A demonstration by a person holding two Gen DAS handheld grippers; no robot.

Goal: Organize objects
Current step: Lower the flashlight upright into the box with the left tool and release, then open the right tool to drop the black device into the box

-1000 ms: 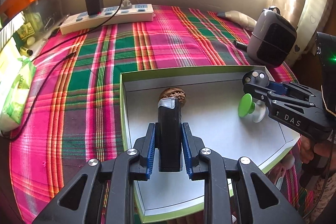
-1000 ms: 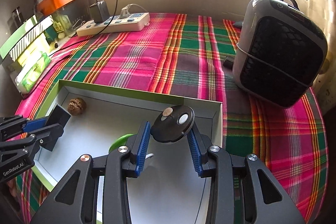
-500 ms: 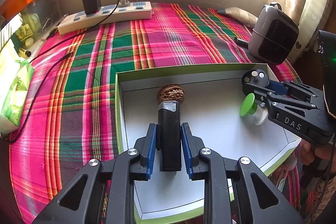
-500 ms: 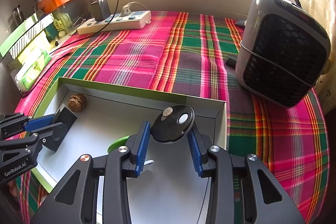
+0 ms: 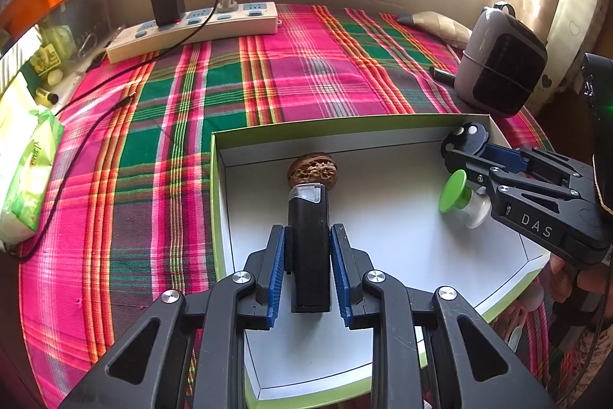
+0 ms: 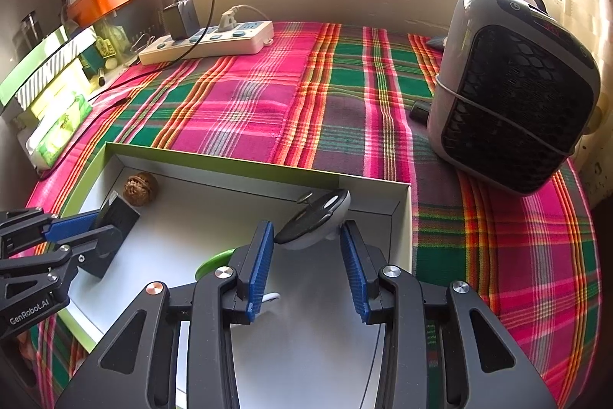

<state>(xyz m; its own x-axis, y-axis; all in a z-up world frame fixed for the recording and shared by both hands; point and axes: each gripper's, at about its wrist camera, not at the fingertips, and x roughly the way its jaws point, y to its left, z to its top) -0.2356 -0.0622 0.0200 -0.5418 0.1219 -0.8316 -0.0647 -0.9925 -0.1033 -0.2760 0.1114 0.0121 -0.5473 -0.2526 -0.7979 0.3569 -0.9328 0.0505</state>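
A white box with a green rim (image 5: 216, 186) (image 6: 245, 161) lies on the plaid cloth. Inside it are a walnut (image 5: 312, 171) (image 6: 141, 188) and a small white bottle with a green cap (image 5: 454, 192) (image 6: 214, 261). My left gripper (image 5: 308, 255) (image 6: 95, 232) is shut on a slim black device with a clear tip (image 5: 308, 244), which points at the walnut just above the box floor. My right gripper (image 6: 306, 248) (image 5: 465, 144) is shut on a round black disc with two small buttons (image 6: 314, 217), held tilted near the box's far right corner, over the bottle.
A white power strip with a black charger and cable (image 5: 191, 25) (image 6: 207, 41) lies at the back. A grey heater (image 6: 513, 91) (image 5: 502, 64) stands right of the box. A green tissue pack (image 5: 27, 171) lies at the left edge. A hand (image 5: 582, 278) holds the right gripper.
The round disc between the right gripper's pads has tipped from facing me flat to a slanted pose. Both grippers have kept their places and their grips.
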